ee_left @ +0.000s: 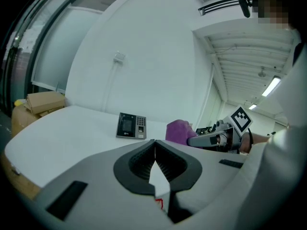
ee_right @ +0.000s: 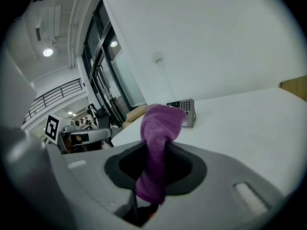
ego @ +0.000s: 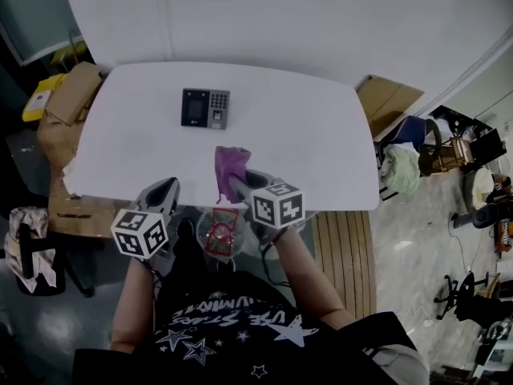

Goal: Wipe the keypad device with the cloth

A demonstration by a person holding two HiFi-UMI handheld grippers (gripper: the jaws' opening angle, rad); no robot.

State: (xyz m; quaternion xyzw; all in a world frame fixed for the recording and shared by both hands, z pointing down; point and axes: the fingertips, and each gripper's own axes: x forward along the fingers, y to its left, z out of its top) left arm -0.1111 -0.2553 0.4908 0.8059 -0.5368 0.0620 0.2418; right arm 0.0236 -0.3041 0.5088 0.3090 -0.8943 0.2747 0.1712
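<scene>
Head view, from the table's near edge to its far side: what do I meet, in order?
Left tongs and right tongs, about level at the near edge of the table → purple cloth, gripped by the right tongs → keypad device → white wall.

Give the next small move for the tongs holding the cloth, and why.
Probably carry the right tongs forward to the dark rectangular keypad device: they are shut on the purple fabric cloth, held near the white table's front edge, short of the device.
</scene>
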